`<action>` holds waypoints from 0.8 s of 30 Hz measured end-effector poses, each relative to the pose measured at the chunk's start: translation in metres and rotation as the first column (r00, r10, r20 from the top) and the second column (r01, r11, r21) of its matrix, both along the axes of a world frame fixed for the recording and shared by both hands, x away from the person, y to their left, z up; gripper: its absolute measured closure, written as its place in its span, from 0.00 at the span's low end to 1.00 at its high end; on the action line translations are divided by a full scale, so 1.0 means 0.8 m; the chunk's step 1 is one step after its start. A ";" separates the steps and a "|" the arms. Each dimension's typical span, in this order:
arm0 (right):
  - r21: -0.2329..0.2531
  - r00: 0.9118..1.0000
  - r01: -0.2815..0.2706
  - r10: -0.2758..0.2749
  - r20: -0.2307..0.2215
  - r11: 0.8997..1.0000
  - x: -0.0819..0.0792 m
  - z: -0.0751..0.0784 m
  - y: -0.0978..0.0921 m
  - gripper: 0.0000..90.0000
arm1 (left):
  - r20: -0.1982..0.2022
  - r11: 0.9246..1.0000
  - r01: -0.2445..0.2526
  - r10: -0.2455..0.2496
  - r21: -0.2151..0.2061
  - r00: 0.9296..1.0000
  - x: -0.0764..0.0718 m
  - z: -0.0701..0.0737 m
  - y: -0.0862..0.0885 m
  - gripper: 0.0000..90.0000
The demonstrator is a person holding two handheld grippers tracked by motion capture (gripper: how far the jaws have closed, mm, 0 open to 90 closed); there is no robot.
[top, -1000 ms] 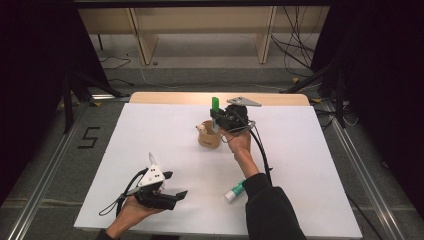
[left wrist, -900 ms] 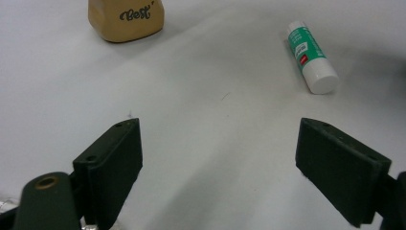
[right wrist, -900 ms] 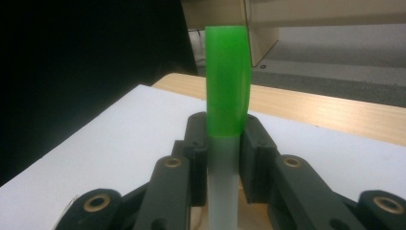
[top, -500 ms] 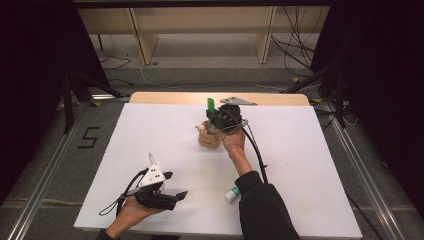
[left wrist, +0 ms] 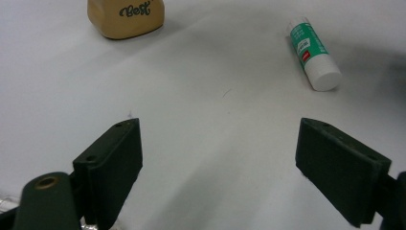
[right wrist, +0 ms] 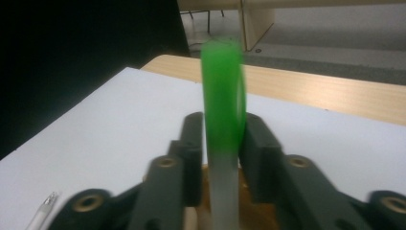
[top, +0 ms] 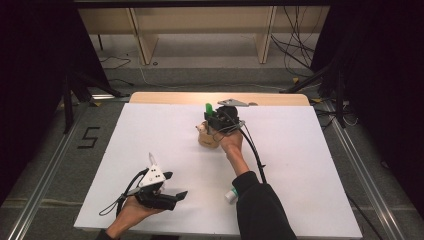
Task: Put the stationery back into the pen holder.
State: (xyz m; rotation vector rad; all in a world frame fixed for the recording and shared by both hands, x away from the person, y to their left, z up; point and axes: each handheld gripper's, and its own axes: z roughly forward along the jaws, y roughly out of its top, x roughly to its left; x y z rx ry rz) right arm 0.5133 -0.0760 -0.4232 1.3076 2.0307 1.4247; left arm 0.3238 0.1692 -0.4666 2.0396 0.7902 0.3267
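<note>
My right gripper [right wrist: 220, 143]: fingers clamped on slim green-capped plastic marker [right wrist: 222, 110], upright above tan holder [top: 207, 138]. Seems light, stiff, slippery; hold mid-barrel. My left gripper [left wrist: 218, 163]: fingers apart, white glue stick [left wrist: 314, 53] ahead.

Two hand-held black grippers, one dark sleeve

The left black two-jaw gripper [top: 176, 186] carries a white block and black cable; the right black two-jaw gripper [top: 210, 116] has a grey three-cornered plate, brass-ringed screw holes; dark long sleeve [top: 260, 207].
</note>
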 end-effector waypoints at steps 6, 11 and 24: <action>0.012 1.000 0.003 -0.003 0.006 1.000 -0.003 0.012 -0.013 0.56 | -0.005 1.000 0.006 -0.006 0.005 1.000 0.001 -0.001 0.000 0.18; 0.050 0.999 -0.015 0.014 0.030 0.999 -0.020 0.034 -0.038 0.49 | -0.007 1.000 0.009 -0.009 0.005 1.000 0.001 -0.002 0.000 0.18; 0.024 0.995 -0.071 0.070 0.073 0.997 -0.075 0.047 -0.086 0.39 | -0.013 1.000 -0.001 0.001 0.005 1.000 0.002 -0.003 -0.001 0.18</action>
